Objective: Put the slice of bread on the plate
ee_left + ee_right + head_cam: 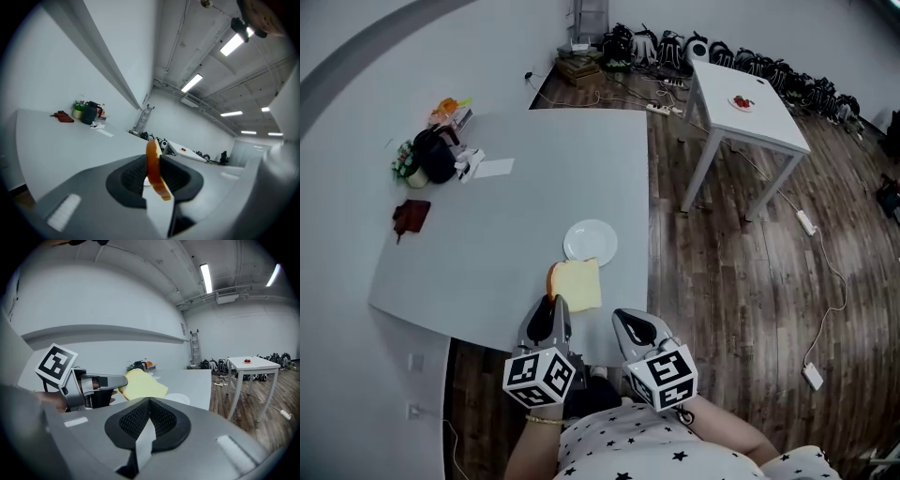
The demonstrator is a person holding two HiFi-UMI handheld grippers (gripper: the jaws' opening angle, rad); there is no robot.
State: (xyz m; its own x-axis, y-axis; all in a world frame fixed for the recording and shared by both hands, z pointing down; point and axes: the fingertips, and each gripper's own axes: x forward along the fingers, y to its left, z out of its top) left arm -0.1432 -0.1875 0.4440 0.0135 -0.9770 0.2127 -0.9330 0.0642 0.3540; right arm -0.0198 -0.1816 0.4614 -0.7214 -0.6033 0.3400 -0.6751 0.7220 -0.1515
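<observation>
A slice of bread (pixel 578 284) with a brown crust hangs over the near edge of the grey table (pixel 516 206), just short of the round white plate (pixel 591 240). My left gripper (pixel 555 302) is shut on the crust side. In the left gripper view the bread (pixel 153 168) stands edge-on between the pads of the left gripper (pixel 152 177). To its right, my right gripper (pixel 626 319) holds nothing. Seen from the right gripper view, its pads meet at the right gripper (pixel 149 401), with the bread (pixel 140 384), the left gripper (pixel 119 380) and the plate (pixel 177 399) ahead.
At the table's far left stand a dark jug (pixel 436 155), a sheet of paper (pixel 492 169) and a red-brown cloth (pixel 412 216). A small white table (pixel 750 108) stands on the wooden floor to the right, with cables (pixel 825 272) trailing beside it.
</observation>
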